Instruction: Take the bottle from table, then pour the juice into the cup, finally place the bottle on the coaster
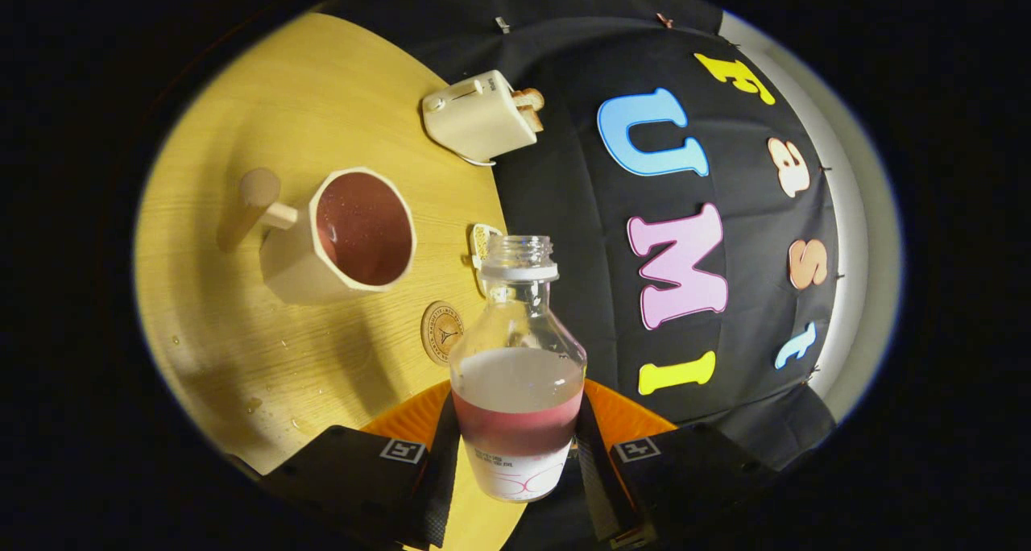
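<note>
Gripper view: gripper clamps bottle w/ both fingers; cup already holds juice, so pour looks done. Left: set bottle on coaster.

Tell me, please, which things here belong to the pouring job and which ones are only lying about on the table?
For the job:
- bottle, cap off, gripped by the claw
- cup, red juice inside
- coaster, just beyond the bottle

Lying about:
- toaster with bread
- small object behind the bottle neck, unclear
- droplets on the table
</note>
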